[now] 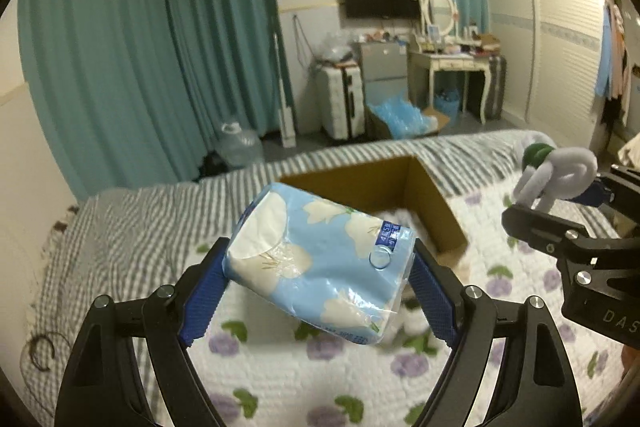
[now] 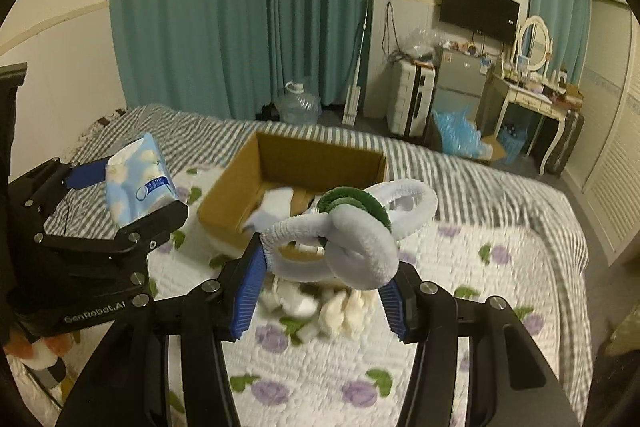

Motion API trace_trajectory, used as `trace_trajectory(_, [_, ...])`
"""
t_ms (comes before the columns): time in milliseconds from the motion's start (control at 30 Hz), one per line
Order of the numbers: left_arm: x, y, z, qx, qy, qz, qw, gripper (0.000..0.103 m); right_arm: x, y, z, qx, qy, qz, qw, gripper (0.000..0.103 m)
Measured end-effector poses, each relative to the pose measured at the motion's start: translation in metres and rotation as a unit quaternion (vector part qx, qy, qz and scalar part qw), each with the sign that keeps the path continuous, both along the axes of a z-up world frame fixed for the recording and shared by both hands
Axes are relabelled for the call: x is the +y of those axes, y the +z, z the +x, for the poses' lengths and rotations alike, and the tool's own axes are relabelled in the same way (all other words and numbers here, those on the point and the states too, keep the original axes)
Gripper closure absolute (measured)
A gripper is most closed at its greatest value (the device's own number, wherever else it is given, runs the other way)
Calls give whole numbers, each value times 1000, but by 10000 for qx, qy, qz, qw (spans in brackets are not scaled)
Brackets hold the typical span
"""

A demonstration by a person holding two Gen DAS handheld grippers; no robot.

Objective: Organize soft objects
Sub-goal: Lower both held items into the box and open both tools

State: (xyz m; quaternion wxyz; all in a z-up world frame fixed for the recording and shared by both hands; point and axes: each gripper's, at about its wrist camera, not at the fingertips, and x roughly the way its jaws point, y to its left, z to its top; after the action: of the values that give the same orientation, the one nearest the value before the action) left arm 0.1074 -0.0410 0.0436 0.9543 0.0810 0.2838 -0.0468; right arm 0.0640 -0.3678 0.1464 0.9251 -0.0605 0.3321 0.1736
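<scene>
Above the bed (image 1: 320, 379), both tongs are hanging in the air side by side, each reaching forward toward the far side of the room, the left tongs (image 1: 320, 275) sitting left of the right tongs (image 2: 326, 267) and well apart from them. Under them the bed is wearing a white quilt printed with purple flowers and green leaves, with a grey striped sheet running along its far edge. An open cardboard box (image 2: 280, 163) is resting on the quilt just beyond the tongs, with something pale lying inside it, and a few small white and cream soft items (image 2: 332, 307) are lying on the quilt just near of the box. Farther off, teal curtains (image 2: 240, 7) are covering the far wall, and a black television (image 2: 478, 7) is hanging to the right above a small fridge, a white suitcase and a dressing table with an oval mirror. The left tongs are spread fairly wide and are clamping a blue, flower-printed tissue pack (image 1: 320, 267) by its two ends, lifted clear of the quilt. The right tongs are set narrower, pinching a knotted pale blue plush toy (image 2: 352, 231) with looped arms and a green ring, also held up off the bed in front of the box.
</scene>
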Motion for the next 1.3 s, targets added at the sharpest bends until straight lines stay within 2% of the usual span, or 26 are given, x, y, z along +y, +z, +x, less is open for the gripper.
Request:
trace_trajectory(167, [0, -6, 34, 12, 7, 10, 10000, 18, 3, 13, 33, -92, 23, 119, 9999, 51])
trace_trajectory(300, [0, -21, 63, 124, -31, 22, 9999, 18, 8, 10, 63, -89, 33, 103, 9999, 51])
trace_trajectory(633, [-1, -68, 115, 591, -122, -101, 9981, 18, 21, -40, 144, 428, 149, 214, 9987, 50])
trace_trajectory(800, [-4, -73, 119, 435, -237, -362, 9981, 15, 22, -60, 165, 574, 132, 356, 9976, 47])
trace_trajectory(933, [-2, -73, 123, 358, -146, -459, 9982, 11, 25, -67, 181, 625, 71, 427, 9971, 37])
trace_trajectory(1000, [-2, -72, 123, 348, -122, -412, 9985, 11, 26, -67, 185, 599, -13, 388, 9975, 25])
trace_trajectory(1100, [0, -65, 119, 291, -11, -388, 9988, 11, 24, -64, 188, 593, -125, 438, 9972, 14])
trace_trajectory(1300, [1, -27, 94, 118, 61, -299, 9995, 8, 7, -41, 174, 437, -190, 555, 9973, 9])
